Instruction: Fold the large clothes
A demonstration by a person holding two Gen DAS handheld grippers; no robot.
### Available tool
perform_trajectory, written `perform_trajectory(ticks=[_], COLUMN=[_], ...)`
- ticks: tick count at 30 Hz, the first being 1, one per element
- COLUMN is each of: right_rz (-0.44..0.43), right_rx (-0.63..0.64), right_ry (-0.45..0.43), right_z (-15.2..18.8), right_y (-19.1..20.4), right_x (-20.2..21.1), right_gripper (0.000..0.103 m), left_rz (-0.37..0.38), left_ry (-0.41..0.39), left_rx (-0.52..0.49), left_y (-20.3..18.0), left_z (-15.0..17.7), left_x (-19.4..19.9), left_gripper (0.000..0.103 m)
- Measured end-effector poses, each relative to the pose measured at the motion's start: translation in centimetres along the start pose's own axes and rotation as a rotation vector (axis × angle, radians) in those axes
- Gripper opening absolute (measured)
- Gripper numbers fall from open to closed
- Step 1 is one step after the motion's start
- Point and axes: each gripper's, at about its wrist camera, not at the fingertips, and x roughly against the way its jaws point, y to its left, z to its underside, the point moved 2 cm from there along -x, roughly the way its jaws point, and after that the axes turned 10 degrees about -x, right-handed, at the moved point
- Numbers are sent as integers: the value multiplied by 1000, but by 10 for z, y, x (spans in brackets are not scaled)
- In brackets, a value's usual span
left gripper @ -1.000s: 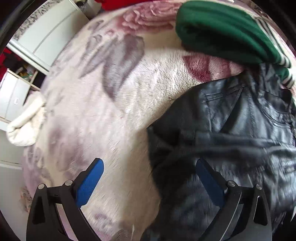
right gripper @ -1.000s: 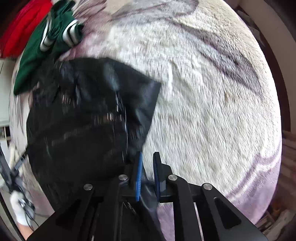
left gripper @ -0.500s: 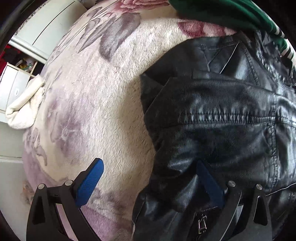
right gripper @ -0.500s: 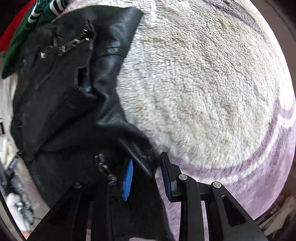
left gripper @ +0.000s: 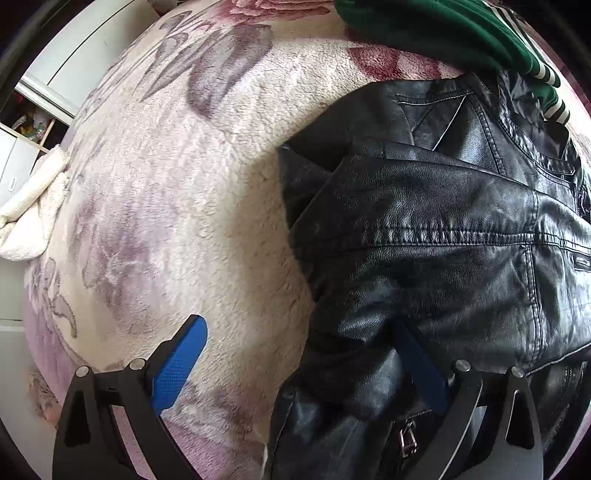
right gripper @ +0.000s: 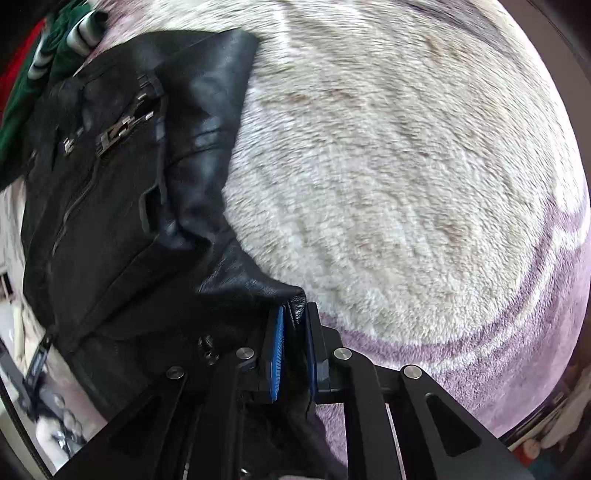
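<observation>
Two grippers are in use, one in each of my hands, both pointing steeply down at a black leather jacket [left gripper: 424, 229] lying on a plush floral blanket [left gripper: 177, 192].

Right gripper [right gripper: 294, 325]: its blue pads have closed to a narrow gap and are clamped on a fold of the jacket's edge, which bunches up between them. From that pinch the leather runs away to the upper left of the right wrist view.

Left gripper [left gripper: 299, 354]: jaws stand wide apart. The left finger [left gripper: 177, 363] is over bare blanket; the right finger [left gripper: 421, 363] lies against the leather, its pad partly shadowed by a fold. The pads press on nothing that I can see.

Jacket condition: glossy, grained black leather, creased and folded over itself in several layers. A stitched seam crosses the upper panel in the left wrist view. A metal zip pull [left gripper: 406, 439] shows near the lower edge. The right wrist view shows a zip line and small metal fittings [right gripper: 118, 133] on the front panel, blurred.

Position: the jacket occupies one side of the blanket, with cream and mauve pile exposed beside it. A green garment with white stripes [left gripper: 436, 29] touches its far end. A cream towel [left gripper: 29, 218] lies at the blanket's edge, well apart from the jacket.
</observation>
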Motion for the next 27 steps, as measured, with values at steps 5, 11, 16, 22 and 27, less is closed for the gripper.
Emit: perform_trajectory(ticks=[5,11,16,22,27], right_rz=[-125,-147,-45,13,49], right_rx=[-39,28,302,329,387], right_ry=[39,21,157,131,140], right_z=[-12,-55,-29,-45,-46], right_y=[-6,-15,17,-20,-51], right_x=[48,81,24,4,52], right_gripper=[27,53,53,34,55], left_rz=[-87,-283,-394,-477,-474], left_ry=[-57,-51,28,134,147], left_rx=[21,88,97,123,87], left_y=[11,12,-19,-50,-108], left_z=[10,42,83,124,138], left_x=[38,71,77,85,115], left_gripper=[103,103,103,103,103])
